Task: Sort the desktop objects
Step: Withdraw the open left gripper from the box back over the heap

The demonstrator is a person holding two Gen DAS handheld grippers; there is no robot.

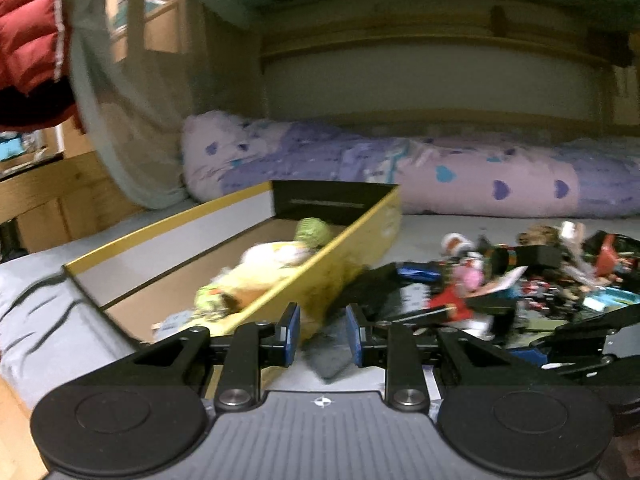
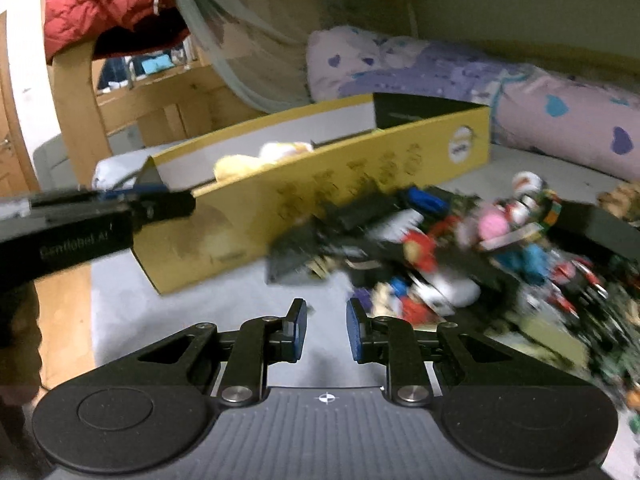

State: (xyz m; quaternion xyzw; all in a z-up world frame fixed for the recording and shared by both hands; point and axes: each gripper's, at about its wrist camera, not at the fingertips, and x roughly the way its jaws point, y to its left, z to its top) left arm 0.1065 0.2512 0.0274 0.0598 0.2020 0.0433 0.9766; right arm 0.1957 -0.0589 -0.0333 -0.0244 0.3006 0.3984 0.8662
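Note:
A yellow cardboard box (image 1: 352,240) lies open on the grey bed sheet and holds yellow and green soft toys (image 1: 272,264). It also shows in the right wrist view (image 2: 320,200). A blurred pile of small toys and dark items (image 1: 520,280) lies right of the box, seen too in the right wrist view (image 2: 460,256). My left gripper (image 1: 322,330) is open and empty, above the box's near right corner. My right gripper (image 2: 327,330) is open and empty, over bare sheet just before the pile. The left gripper's body (image 2: 92,216) shows at the left of the right wrist view.
A rolled purple quilt with hearts (image 1: 420,164) lies along the back of the bed. A red puffer jacket (image 2: 104,4) hangs at upper left over wooden furniture (image 2: 160,100). A grey mesh curtain (image 1: 128,100) hangs behind the box.

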